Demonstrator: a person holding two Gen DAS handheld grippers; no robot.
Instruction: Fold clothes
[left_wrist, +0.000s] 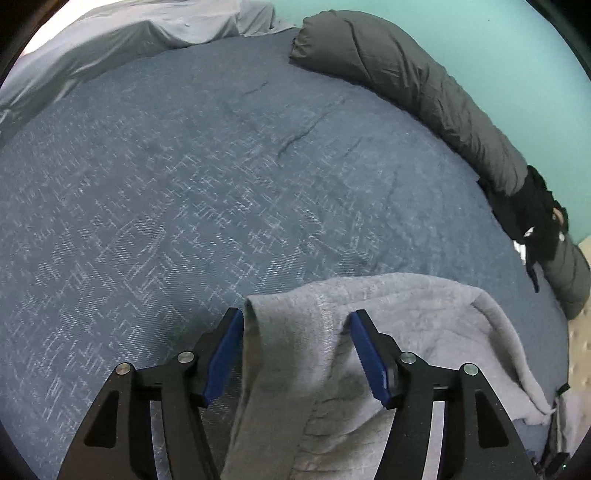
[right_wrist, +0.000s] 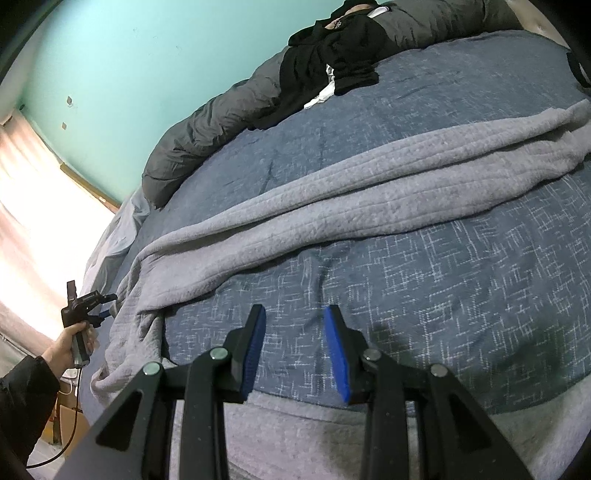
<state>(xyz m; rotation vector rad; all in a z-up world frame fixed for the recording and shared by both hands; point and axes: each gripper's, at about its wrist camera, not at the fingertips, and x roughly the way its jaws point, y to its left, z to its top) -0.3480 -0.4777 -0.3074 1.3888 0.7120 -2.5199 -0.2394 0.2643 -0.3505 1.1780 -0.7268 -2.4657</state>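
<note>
Blue-padded left gripper (left_wrist: 297, 352) stands apart, grey garment (left_wrist: 388, 325) loose between its jaws. Right gripper (right_wrist: 295, 350) gapes over bare bedspread (right_wrist: 461, 295); garment stretches from nine to two o'clock, bunched, barely folded.

bed with blue patterned cover (right_wrist: 461, 266), grey garment (right_wrist: 332, 206) spread across it, dark rolled duvet (left_wrist: 424, 85), black clothes (right_wrist: 332, 51)

Left gripper (left_wrist: 297, 350), right gripper (right_wrist: 294, 349): black linkage arms, silver pivot screws, blue ribbed pads (left_wrist: 223, 360). Behind the left gripper: hand (right_wrist: 68, 345), black sleeve (right_wrist: 26, 402), thin trailing cable (right_wrist: 72, 428).
</note>
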